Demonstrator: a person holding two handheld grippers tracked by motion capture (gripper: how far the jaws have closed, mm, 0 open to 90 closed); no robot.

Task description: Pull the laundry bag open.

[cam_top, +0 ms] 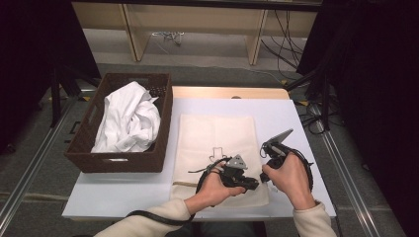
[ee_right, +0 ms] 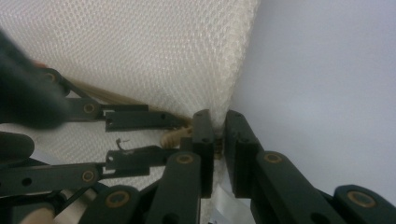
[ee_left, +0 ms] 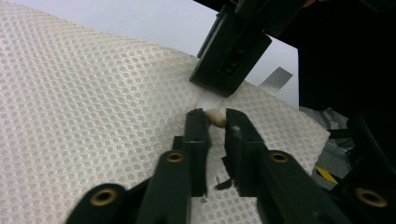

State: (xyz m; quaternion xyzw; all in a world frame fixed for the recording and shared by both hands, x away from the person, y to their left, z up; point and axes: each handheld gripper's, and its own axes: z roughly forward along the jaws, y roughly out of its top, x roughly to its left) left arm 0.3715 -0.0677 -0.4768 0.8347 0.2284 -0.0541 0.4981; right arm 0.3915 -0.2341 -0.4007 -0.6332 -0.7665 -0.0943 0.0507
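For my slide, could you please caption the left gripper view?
Left claw pinching a small beige zipper pull on the cream mesh laundry bag, right claw clamped just beyond.

Cream mesh bag [cam_top: 217,143] (honeycomb weave), brown basket [cam_top: 121,160], white cloth [cam_top: 129,118].

Table [cam_top: 291,118]: we see bare surface right of the mesh bag [cam_top: 217,138], a narrower strip beyond it, and a broad bare patch at front left; a gripper could pass there.
Basket [cam_top: 163,123]: its tall walls block the left side, touching the table's left edge; white cloth [cam_top: 128,123] heaps above its rim.
Near edge of bag: crowded. The left gripper [cam_top: 254,183] and right gripper [cam_top: 263,178] sit just beside each other, cables trailing.
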